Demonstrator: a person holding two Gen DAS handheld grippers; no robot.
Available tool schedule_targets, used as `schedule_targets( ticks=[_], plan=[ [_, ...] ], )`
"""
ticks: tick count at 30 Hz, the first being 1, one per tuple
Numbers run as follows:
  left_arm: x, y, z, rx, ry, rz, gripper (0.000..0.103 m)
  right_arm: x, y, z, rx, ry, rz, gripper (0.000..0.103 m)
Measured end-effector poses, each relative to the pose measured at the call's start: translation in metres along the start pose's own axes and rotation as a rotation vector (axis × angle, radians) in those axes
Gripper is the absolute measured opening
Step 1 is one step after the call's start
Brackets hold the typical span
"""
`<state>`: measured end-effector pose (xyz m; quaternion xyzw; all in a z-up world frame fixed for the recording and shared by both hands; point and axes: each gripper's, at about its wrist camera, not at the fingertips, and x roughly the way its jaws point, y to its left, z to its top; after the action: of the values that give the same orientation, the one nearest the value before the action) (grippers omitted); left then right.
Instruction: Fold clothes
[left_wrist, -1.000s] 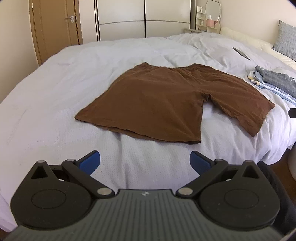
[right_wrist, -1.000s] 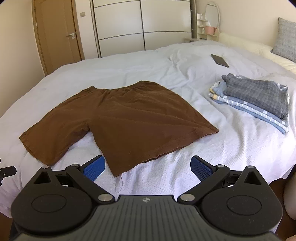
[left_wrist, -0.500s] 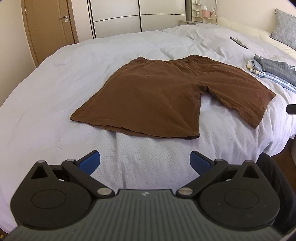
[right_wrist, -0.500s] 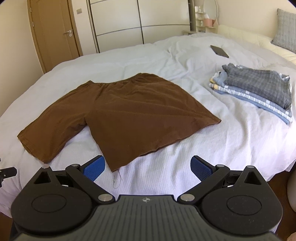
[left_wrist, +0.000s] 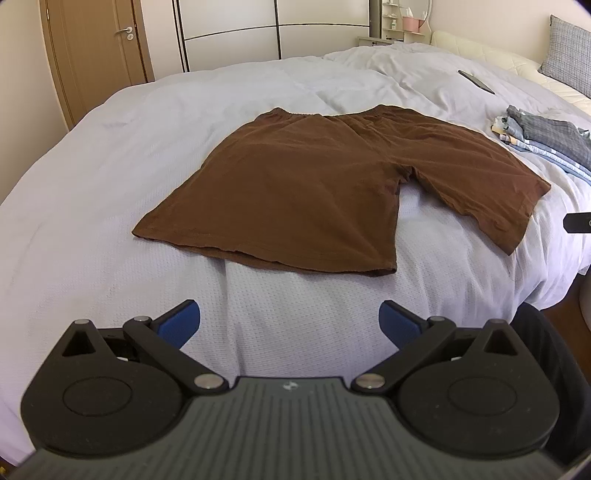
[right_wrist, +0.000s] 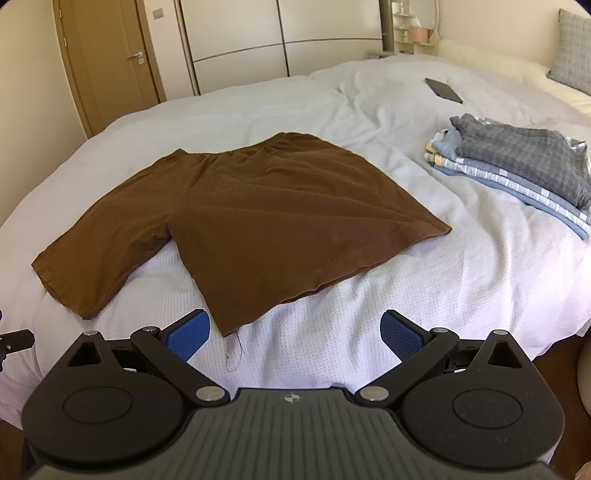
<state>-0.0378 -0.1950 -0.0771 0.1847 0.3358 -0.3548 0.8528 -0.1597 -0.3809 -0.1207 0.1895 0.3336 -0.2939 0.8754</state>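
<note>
Both tongs hang released over the near edge of the bed: the left gripper (left_wrist: 290, 319) and the right gripper (right_wrist: 295, 330) each have their blue pads spread wide, holding nothing and touching no cloth. Brown shorts (left_wrist: 332, 184) lie flat and unfolded on the white bedspread (left_wrist: 92, 184), waistband on the far side, the two legs splayed toward the grippers. In the right wrist view one leg hem of the shorts (right_wrist: 258, 236) ends just beyond the left blue pad, with a loose thread (right_wrist: 234, 354) trailing from its corner. Right of the shorts, apart from them, sits a stack of folded clothes (right_wrist: 517, 162), a grey checked piece on top of striped blue ones. Beyond that stack lies a dark phone (right_wrist: 443, 89). Far behind the shorts stand a wooden door (left_wrist: 96, 48) and a white wardrobe (left_wrist: 273, 29).
</note>
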Motion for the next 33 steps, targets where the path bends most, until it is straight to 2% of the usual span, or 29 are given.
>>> schedule_targets(
  ticks=[12,17,20,26,33],
  plan=[
    [0.005,-0.002,0.004,0.010,-0.002,-0.008,0.102,0.006,-0.002,-0.001,0.006,0.012,0.000,0.101],
    [0.010,-0.007,0.014,0.060,-0.009,-0.023,0.102,0.009,-0.005,-0.002,0.012,0.016,0.001,0.101],
    [0.013,-0.010,0.030,0.117,-0.034,-0.038,0.102,0.011,-0.010,-0.002,0.021,0.013,-0.003,0.101],
    [0.024,-0.028,0.083,0.276,-0.109,-0.090,0.102,0.008,-0.034,0.004,0.062,-0.035,-0.037,0.101],
    [0.034,-0.087,0.138,0.482,-0.217,-0.210,0.102,0.005,-0.070,0.019,0.079,-0.094,-0.092,0.101]
  ],
)
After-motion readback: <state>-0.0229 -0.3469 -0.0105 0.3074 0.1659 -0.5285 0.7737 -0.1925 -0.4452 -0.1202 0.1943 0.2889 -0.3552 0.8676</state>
